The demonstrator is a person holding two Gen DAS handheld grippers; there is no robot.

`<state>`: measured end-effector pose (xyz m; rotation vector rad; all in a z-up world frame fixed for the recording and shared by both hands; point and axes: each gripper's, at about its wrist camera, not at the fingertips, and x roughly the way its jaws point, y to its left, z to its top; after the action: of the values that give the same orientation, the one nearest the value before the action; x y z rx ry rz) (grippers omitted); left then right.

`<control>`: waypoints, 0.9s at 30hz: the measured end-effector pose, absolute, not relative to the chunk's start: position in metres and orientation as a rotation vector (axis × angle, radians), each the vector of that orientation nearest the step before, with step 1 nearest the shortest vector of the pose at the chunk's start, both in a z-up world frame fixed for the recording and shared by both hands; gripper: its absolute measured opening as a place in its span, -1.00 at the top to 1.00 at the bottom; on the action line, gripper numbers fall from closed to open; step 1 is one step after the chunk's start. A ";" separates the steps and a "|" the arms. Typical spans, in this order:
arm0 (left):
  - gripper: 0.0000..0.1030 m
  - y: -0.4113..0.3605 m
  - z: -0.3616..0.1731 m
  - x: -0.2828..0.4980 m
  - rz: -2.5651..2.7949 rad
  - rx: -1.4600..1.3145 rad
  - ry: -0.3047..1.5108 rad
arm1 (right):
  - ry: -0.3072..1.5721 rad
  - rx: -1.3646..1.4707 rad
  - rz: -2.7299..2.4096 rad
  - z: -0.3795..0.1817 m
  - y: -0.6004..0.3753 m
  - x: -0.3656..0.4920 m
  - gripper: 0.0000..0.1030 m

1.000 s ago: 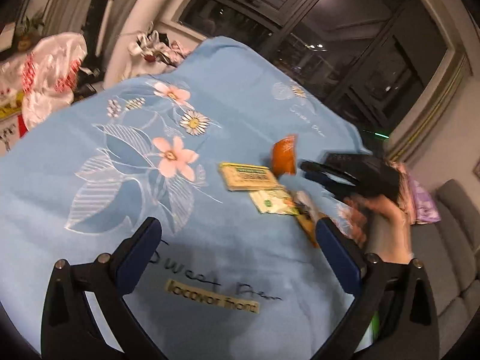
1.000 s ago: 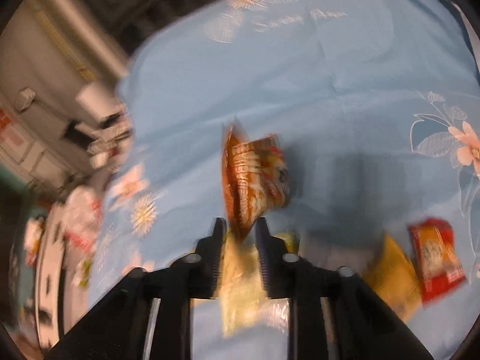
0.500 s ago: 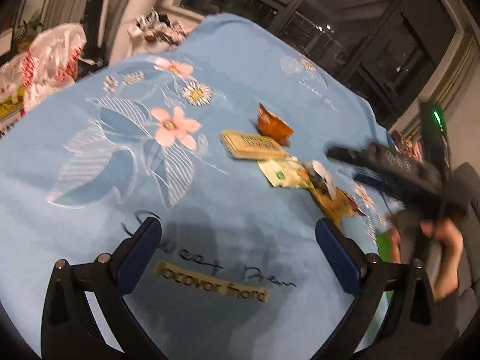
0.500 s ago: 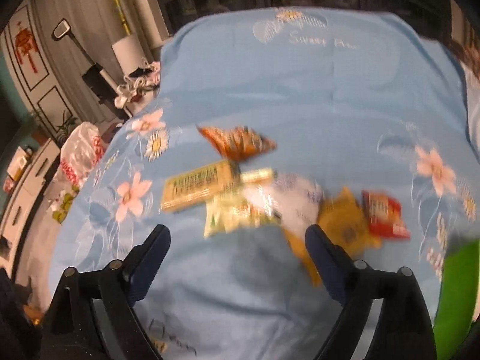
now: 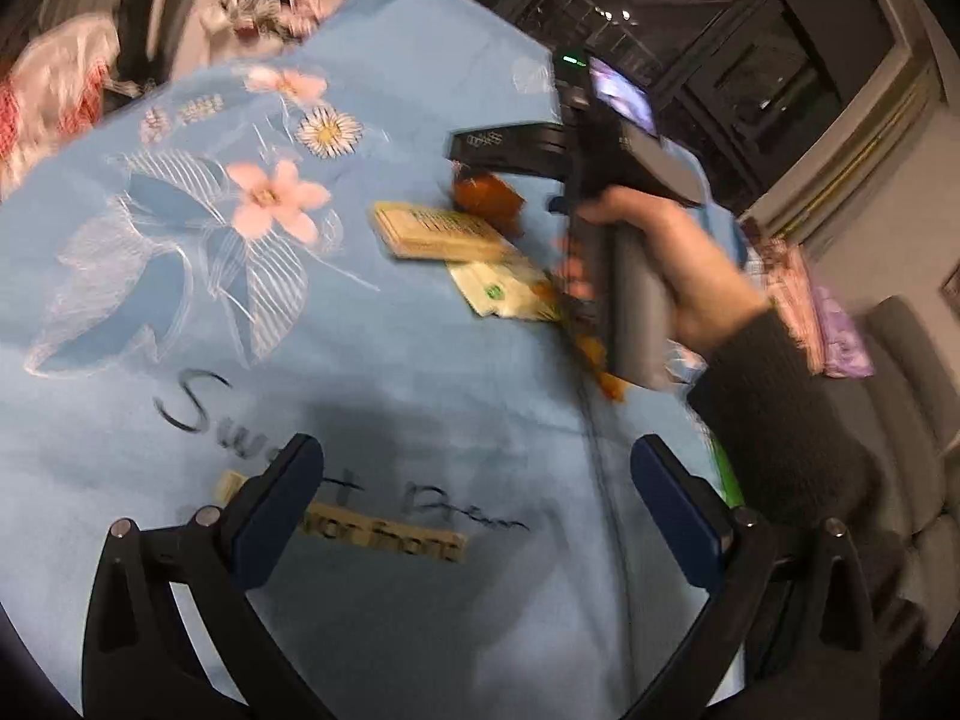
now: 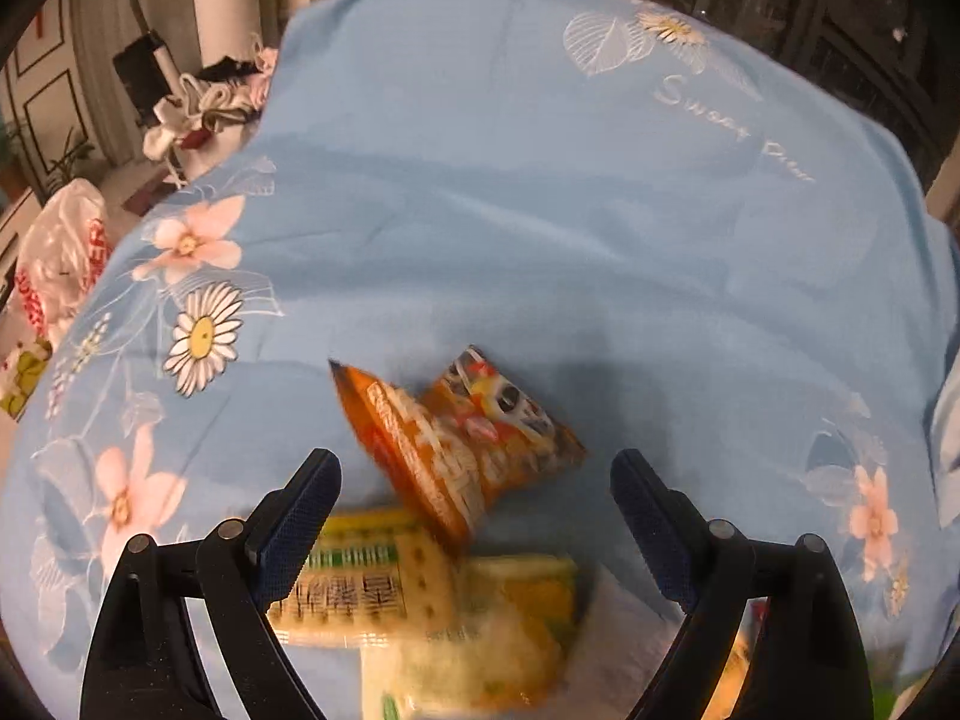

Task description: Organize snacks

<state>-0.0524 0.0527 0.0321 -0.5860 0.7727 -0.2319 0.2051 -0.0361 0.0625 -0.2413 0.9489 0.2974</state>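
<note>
Blue floral cloth covers the whole table, printed daisies and script, nothing else carrying the snacks. Snacks sit in a loose cluster toward the table's right side as the left wrist view shows it, well away from the far edge.

Right gripper hangs over that cluster; its jaws have just been opening and now stand wide apart with nothing clamped. The orange snack packet lies on the cloth between and just past the fingertips, touching neither pad, tilted over the corner of the yellow cracker pack. A pale yellow-green packet lies right under that, touching it, blurred. From the left wrist view a hand in a dark sleeve holds the right gripper's handle above the same pile; more orange packets peek out behind the handle, count unclear.

Left gripper is also spread wide and empty, low over bare cloth near the table's near edge, apart from the snacks.

Progress, as a judgement: orange packet looks placed next to the crackers, so the grouping is partly done. Packets overlap and sit crooked, no clear row; remaining ones at the right still need sorting.
</note>
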 end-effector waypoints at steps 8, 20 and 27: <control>-1.00 0.053 0.031 -0.049 -0.202 -0.581 0.777 | 0.948 -0.321 0.188 0.030 -0.017 0.227 -0.01; -1.00 0.046 0.025 -0.048 -0.221 -0.572 0.811 | 0.930 0.139 0.408 0.076 -0.101 0.183 0.12; -1.00 0.042 0.009 -0.042 -0.224 -0.614 0.876 | 0.913 0.215 0.579 0.096 -0.148 0.090 0.12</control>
<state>-0.0420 0.0423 0.0094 -0.6138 0.8760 -0.2244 0.0901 -0.1483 0.0964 0.2146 0.9130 0.5790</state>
